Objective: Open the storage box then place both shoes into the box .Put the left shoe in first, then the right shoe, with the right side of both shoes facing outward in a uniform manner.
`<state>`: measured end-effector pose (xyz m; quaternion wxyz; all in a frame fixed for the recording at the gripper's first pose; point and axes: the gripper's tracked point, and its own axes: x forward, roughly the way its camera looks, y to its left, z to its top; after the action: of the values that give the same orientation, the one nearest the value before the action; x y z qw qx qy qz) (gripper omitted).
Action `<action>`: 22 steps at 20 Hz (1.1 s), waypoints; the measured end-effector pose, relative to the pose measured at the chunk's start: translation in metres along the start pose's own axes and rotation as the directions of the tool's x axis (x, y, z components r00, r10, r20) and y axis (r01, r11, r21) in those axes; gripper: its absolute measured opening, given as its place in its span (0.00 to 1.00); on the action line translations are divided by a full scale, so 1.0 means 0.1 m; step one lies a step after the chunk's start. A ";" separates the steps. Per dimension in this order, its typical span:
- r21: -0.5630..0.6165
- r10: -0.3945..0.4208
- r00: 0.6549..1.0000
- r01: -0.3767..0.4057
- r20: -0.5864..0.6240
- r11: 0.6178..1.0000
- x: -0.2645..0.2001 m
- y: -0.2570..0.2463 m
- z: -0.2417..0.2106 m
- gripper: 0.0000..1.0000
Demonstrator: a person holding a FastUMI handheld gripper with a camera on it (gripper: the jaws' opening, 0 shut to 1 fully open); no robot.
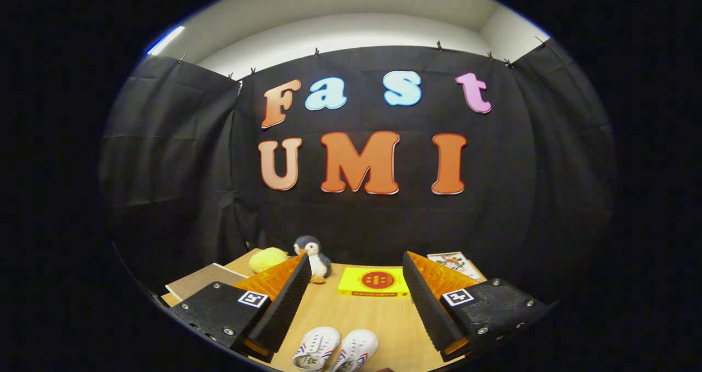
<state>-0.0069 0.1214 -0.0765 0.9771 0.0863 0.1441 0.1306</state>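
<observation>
A: gripper [355, 300] fingers spread wide, holding nothing. Why so high?
B: Probably framing both shoes. Left shoe [316, 349] and right shoe [354, 351] sit side by side, bottom centre on the counter [356, 317], between the fingers. Box not spotted.

shoes [334, 350] side by side on table [378, 317], between tongs [356, 268]; book [374, 282] beyond
</observation>
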 end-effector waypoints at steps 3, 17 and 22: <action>0.058 0.097 0.990 -0.091 -0.099 0.994 0.15 0.38 -0.33 1.00; 0.414 0.539 0.670 -0.359 -0.509 0.837 0.33 2.15 -1.86 0.82; 0.635 0.680 0.546 -0.311 -0.489 0.707 0.35 2.49 -2.12 0.82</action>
<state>-0.0966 0.3957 -0.2340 0.7114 0.3064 0.4949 0.3938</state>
